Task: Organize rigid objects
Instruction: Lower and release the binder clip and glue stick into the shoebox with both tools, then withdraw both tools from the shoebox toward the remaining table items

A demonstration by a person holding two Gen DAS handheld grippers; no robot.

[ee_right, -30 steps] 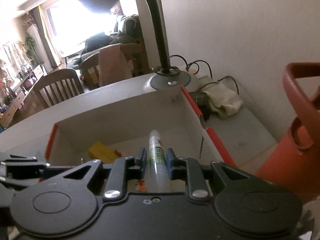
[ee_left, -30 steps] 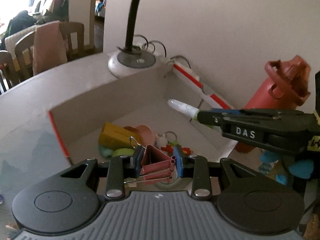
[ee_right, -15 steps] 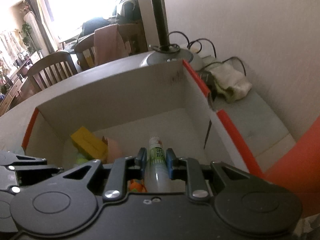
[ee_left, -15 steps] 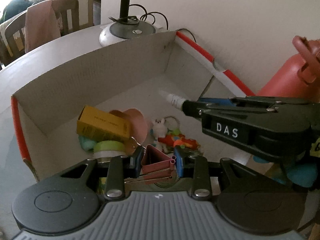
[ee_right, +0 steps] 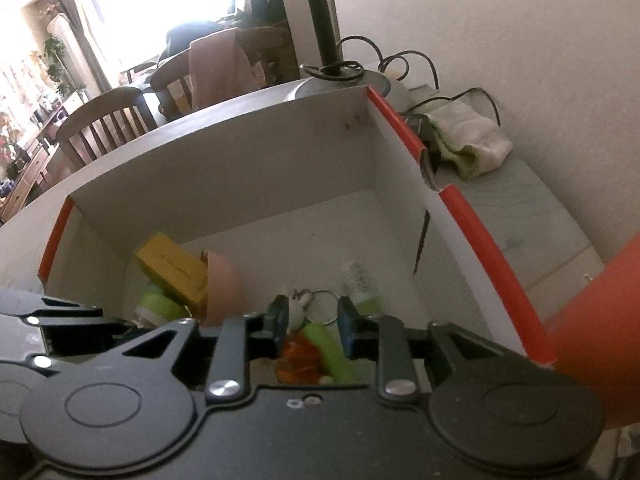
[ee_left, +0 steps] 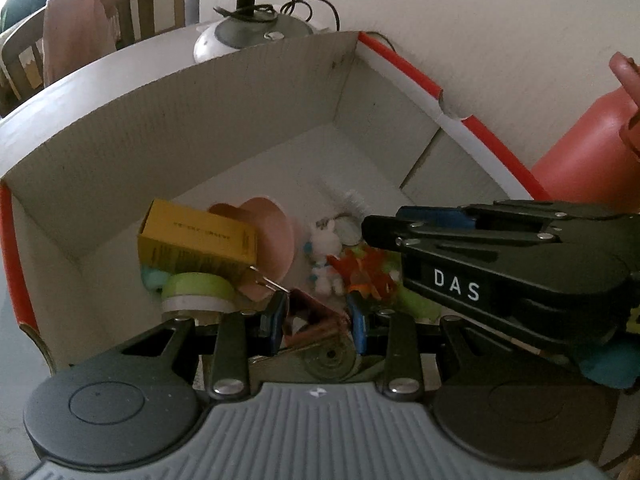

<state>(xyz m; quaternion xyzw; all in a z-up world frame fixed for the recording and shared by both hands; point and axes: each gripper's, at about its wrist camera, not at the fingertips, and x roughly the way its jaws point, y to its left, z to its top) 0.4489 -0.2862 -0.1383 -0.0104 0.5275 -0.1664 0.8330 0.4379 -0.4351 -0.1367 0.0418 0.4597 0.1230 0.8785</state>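
Observation:
A white cardboard box [ee_left: 248,92] with red rims holds a yellow carton [ee_left: 196,242], a pink heart-shaped dish [ee_left: 276,232], a bunny keychain [ee_left: 326,248] and green tape rolls. My left gripper [ee_left: 316,320] hangs over the box's near edge; its jaws stand apart around a pink binder clip [ee_left: 312,318]. My right gripper [ee_right: 312,326] is open and empty above the box [ee_right: 224,168]. A white and green glue tube [ee_right: 360,282], blurred, is in the box just ahead of it. The right gripper [ee_left: 384,226] also shows in the left wrist view.
A desk lamp base [ee_left: 256,34] with coiled cable stands behind the box. An orange-red bottle [ee_left: 588,148] stands to the right against the wall. A folded cloth [ee_right: 468,144] lies beyond the box's right wall. Chairs [ee_right: 108,120] stand past the table.
Both grippers moved lower over the box. The right gripper opened and let the glue tube go into the box. The left jaws spread wider around the binder clip.

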